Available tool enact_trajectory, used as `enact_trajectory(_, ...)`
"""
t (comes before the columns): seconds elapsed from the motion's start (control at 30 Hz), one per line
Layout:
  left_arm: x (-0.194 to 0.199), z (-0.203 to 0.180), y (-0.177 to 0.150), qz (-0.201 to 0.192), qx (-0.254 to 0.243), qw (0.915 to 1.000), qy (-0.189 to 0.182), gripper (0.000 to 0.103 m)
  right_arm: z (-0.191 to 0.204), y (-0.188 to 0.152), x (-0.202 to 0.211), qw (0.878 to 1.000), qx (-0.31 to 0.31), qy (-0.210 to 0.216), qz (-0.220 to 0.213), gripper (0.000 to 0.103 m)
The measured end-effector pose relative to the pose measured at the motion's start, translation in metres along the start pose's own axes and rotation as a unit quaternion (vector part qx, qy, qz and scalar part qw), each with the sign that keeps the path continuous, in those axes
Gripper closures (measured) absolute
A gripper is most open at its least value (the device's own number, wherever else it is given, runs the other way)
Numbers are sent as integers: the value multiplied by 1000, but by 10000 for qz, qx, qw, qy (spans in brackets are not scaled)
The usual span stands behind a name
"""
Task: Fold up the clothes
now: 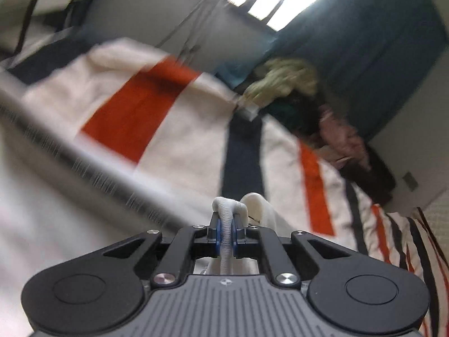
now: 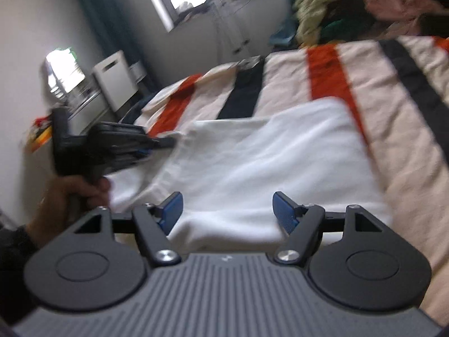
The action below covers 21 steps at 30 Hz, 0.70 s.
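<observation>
Jaws of the left gripper (image 1: pixel 226 230) are clamped on a ribbed edge of the white garment (image 1: pixel 261 210), above the striped bed (image 1: pixel 179 140). Right view: right gripper (image 2: pixel 227 210) jaws stand apart over the garment's (image 2: pixel 252 163) near edge; the garment runs toward the left gripper (image 2: pixel 157 143), which pinches its far-left corner.

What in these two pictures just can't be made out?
- White garment: its type; right wrist view, blurred, near edge hidden behind the right claw.
- Clothes pile: single items; both views, motion blur.
- Left claw: how much cloth it pinches; left wrist view, fingers cover it.
</observation>
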<state>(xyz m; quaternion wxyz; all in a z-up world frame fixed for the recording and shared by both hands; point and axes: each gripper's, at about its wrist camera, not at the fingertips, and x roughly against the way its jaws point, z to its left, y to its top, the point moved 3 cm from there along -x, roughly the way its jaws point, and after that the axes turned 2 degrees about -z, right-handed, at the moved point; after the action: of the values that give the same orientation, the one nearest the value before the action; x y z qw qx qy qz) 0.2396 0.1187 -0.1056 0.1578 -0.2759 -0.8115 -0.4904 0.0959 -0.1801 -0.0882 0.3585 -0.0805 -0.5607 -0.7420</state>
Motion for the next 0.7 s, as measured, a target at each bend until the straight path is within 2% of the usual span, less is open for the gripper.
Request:
enact_trajectory(0.07,-9,-7,6,-102,-433,9988,182,95,-4,2,-2,9989,179,-386,-193,31)
enact_trajectory(0.1,-15,-6,6,-23,-519,9984,237,92,-7,3,-3,9984,176,-495,-214,30)
enact_trajectory(0.13,-20,-3,5,64,-555,9980,287,84,-11,4,-5,9984,106,-515,-204,31)
enact_trajectory(0.2,-23,9,0,245,-338,9985,356,81,-16,4,-8,9985,-30,-521,-158,31)
enact_trajectory(0.27,-10,17,-1,127,-204,9989,404,68,-19,4,-9,9983,-77,-555,-129,31)
enact_trajectory(0.3,-1,18,0,67,-156,9991,387,56,-19,4,-9,9983,-77,-559,-125,31)
enact_trajectory(0.33,7,19,1,8,-107,9993,371,49,-20,4,-9,9983,-72,-562,-128,31)
enact_trajectory(0.4,28,17,2,-134,-64,9994,307,45,-19,4,-9,9982,-27,-577,-147,31)
enact_trajectory(0.53,72,4,-13,-114,135,9998,-112,38,-18,2,-10,9973,69,-716,-174,31)
enact_trajectory(0.63,96,-6,-44,157,502,9975,-472,38,-19,2,-11,9960,126,-859,-197,31)
enact_trajectory(0.7,102,-10,-66,351,597,9966,-445,39,-20,3,-12,9955,123,-915,-188,31)
